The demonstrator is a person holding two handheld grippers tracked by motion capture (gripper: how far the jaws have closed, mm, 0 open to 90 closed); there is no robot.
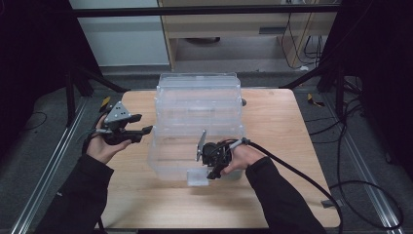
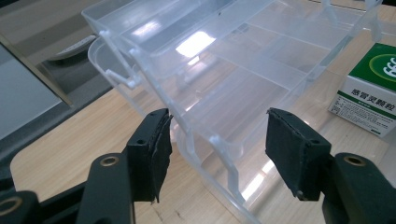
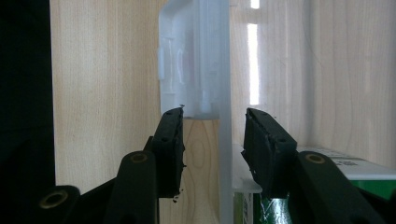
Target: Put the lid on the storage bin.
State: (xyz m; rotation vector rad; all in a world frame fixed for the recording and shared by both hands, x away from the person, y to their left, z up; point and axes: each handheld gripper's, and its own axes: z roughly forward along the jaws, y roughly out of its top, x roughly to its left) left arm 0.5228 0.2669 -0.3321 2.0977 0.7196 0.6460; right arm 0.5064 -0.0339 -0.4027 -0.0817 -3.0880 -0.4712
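The clear plastic organizer box (image 1: 197, 126) stands mid-table (image 1: 272, 195). At its near latch (image 1: 197, 178), the right gripper (image 1: 213, 168) has jaws partly open astride the front wall. Left of it, the left gripper (image 1: 146, 130) gapes wide, empty. Beyond: grey floor (image 1: 44, 146), a cabinet (image 1: 234, 29).

Clear plastic organiser box (image 1: 197, 112) on a pale wood-grain table (image 1: 272, 122) — green-and-white carton (image 2: 371, 88), black tongs (image 2: 217, 140).
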